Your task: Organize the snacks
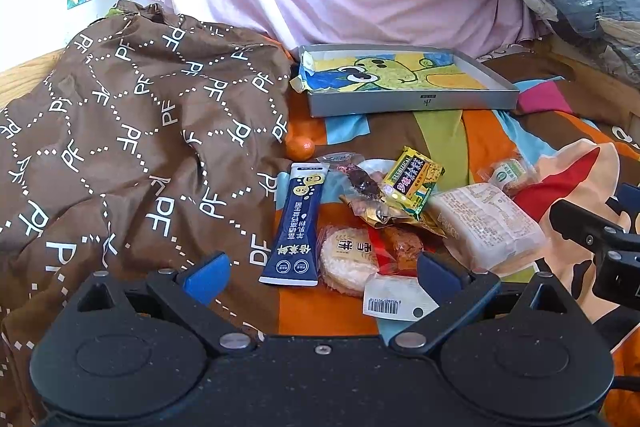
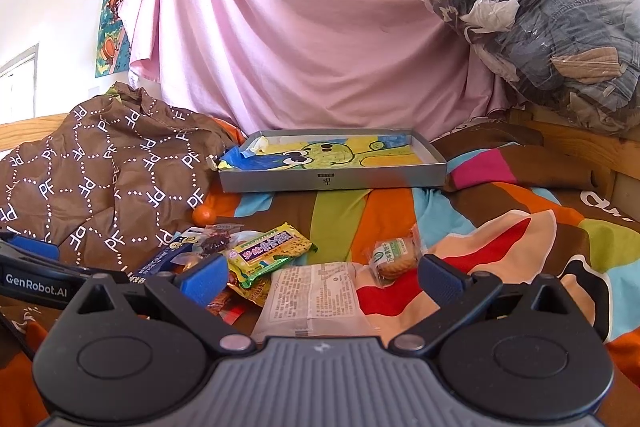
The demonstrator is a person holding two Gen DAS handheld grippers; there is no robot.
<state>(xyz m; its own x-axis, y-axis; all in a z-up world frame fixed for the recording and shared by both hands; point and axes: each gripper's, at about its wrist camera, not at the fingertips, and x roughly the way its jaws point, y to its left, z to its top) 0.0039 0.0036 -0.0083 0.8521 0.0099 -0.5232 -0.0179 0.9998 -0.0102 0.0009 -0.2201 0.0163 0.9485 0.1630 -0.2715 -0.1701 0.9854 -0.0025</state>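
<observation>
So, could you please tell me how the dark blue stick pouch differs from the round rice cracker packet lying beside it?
The dark blue stick pouch is long, narrow and opaque, printed with white text; the round rice cracker packet is short, disc-shaped and clear, so its pale cracker shows. The pouch lies partly on the brown patterned cloth, while the cracker packet rests on the striped bedspread among other snacks. Both lie flat, ungripped, outside the grey tray.
</observation>
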